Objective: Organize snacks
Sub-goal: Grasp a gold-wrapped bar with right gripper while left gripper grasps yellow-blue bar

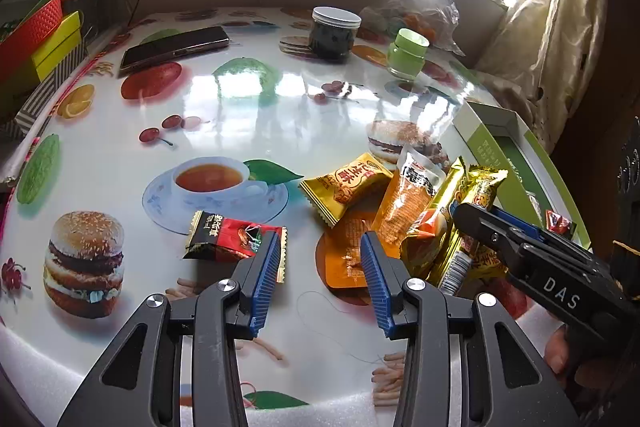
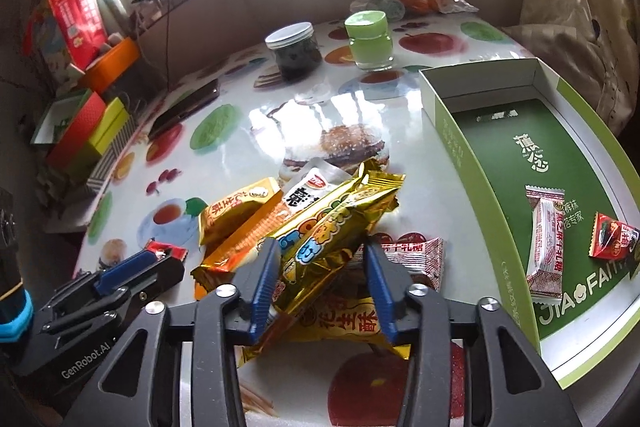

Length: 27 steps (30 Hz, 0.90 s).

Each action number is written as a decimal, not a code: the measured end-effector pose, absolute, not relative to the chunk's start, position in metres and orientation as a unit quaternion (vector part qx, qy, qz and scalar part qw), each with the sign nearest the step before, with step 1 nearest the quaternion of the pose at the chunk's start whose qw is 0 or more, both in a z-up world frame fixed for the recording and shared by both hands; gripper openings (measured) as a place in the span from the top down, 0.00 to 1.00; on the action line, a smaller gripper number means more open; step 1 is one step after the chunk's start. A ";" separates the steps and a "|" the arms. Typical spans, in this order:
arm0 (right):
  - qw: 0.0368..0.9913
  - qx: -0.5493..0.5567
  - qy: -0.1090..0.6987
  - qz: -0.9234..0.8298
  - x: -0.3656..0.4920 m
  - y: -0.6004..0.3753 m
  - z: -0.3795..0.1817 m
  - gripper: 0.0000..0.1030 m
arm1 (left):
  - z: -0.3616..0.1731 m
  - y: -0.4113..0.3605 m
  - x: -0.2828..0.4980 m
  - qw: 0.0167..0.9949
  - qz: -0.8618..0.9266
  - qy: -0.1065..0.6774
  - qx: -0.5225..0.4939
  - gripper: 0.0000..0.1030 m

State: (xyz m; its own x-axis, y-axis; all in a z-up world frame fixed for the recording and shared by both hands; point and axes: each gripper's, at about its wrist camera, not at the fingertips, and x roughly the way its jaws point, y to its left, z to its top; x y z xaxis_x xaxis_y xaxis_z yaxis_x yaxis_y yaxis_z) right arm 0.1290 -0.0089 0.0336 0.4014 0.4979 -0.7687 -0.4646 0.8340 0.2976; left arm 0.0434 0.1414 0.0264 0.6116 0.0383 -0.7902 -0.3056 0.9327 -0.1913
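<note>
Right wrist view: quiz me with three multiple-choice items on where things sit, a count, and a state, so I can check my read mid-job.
1. The green box lies where from the snack pile?
A right
B left
C behind
2. How many snacks are in the box?
A none
B two
C five
3. The green-lidded jar is:
A tipped over
B upright, lid on
C lidless

Key: A, the box fills the right side of the view; B, a white-pink candy and a red packet lie inside; B, the jar stands capped.
</note>
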 end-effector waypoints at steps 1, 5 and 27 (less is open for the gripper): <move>0.836 0.021 0.467 0.288 0.130 -0.010 0.033 0.64 | 0.027 0.141 0.044 0.884 0.097 0.430 -0.156 0.58; 0.833 0.031 0.468 0.294 0.131 -0.012 0.033 0.71 | 0.027 0.140 0.045 0.885 0.095 0.429 -0.155 0.58; 0.834 0.072 0.458 0.300 0.128 -0.053 0.046 0.79 | 0.038 0.112 0.074 0.891 0.038 0.432 -0.133 0.58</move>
State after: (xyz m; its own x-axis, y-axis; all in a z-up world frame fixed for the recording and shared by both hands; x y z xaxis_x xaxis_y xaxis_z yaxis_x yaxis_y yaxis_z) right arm 0.1279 -0.0528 0.0455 0.4004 0.5655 -0.7210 -0.4343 0.8100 0.3941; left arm 0.0739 0.1124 0.0380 0.6245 -0.0467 -0.7797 -0.1827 0.9618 -0.2039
